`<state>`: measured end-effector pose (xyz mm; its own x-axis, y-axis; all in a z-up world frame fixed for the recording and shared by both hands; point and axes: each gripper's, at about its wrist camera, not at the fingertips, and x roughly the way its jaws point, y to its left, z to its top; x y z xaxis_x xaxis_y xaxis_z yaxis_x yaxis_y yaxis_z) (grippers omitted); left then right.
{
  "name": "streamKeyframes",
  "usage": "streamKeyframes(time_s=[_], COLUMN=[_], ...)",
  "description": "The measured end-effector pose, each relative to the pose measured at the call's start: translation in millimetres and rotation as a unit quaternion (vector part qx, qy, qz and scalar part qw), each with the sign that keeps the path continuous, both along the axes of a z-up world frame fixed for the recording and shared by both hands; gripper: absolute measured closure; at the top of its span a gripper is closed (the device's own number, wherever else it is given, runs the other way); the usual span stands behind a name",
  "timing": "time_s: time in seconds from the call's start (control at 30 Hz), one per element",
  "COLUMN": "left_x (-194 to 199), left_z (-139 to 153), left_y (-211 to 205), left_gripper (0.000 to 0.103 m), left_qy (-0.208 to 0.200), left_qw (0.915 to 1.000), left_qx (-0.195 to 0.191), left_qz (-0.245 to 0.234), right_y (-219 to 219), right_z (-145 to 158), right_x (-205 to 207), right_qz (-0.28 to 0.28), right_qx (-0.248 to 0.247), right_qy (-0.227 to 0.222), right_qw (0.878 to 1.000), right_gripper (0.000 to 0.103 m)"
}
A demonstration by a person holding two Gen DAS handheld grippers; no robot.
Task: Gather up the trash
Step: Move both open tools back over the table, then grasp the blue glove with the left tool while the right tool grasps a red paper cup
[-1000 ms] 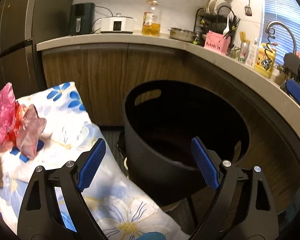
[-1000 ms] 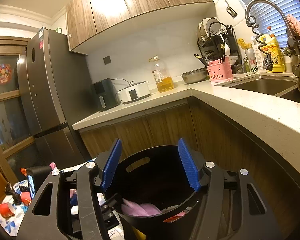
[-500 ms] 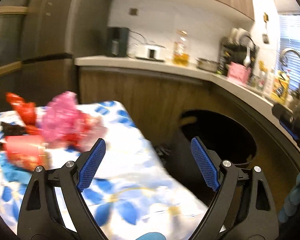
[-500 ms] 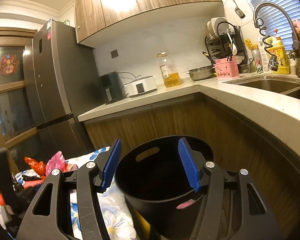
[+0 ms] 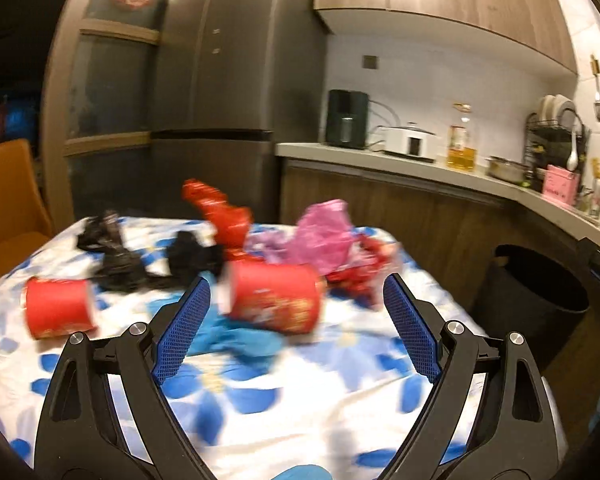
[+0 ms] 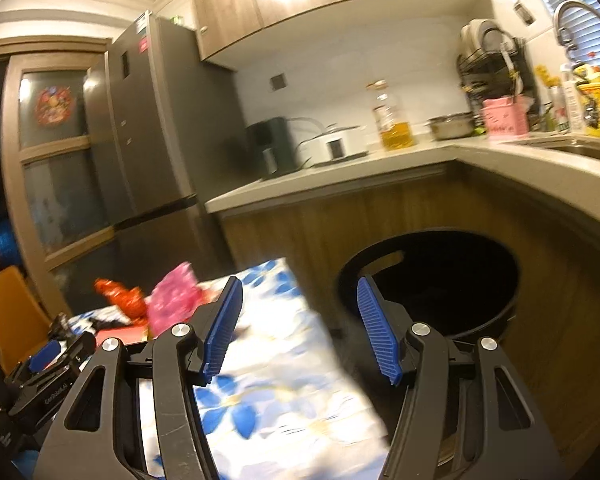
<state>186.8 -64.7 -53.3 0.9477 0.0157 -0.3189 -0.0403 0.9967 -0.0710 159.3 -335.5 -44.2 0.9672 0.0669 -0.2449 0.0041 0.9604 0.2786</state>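
The left hand-held gripper (image 5: 296, 326) is held wide open and empty, aimed at the red cup (image 5: 272, 298) among trash on the worktop (image 5: 300, 408), while the half-open, empty right hand-held gripper (image 6: 300, 330) is kept beside the black bin (image 6: 432, 280) for disposal.

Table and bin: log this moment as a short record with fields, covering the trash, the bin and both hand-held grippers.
surface: table under a blue-flowered cloth
trash on cloth: two red paper cups lying on their sides, pink plastic bag, red wrappers, black crumpled bags
bin: black round bin on the floor beside the table, against the wooden cabinets
left hand-held gripper: open, empty, facing the nearer cup
right hand-held gripper: open, empty, aimed between table edge and bin
task state: trash remains on the table
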Motion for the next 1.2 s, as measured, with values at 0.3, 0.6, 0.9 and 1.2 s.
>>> streamKeyframes(time_s=[0.3,0.6,0.9,1.2], left_x=[-8.8,-16.6,-15.0,-6.9], left_z=[-15.1,-17.5,-18.1,-19.5], left_y=[57.2,93.5,107.6,113.8], left_gripper=[0.016,0.016,0.016,0.016], left_qy=[0.01,0.002,-0.001,0.002], left_qw=[0.999,0.9974,0.9974,0.9974], left_qx=[0.001,-0.004,-0.015,-0.024], left_qz=[0.044,0.072,0.071,0.068], right_y=[76.4,136.9,156.2,162.4], right_z=[-13.4,-37.4,-52.1,-63.8], right_x=[23.2,58.6,98.2,122.5], right_qz=[0.082,0.161,0.212,0.256], right_qx=[-0.012,-0.01,0.018,0.055], right_qy=[0.024,0.055,0.081,0.109], right_qw=[0.996,0.985,0.974,0.959], right_gripper=[0.043,0.043,0.043,0.043])
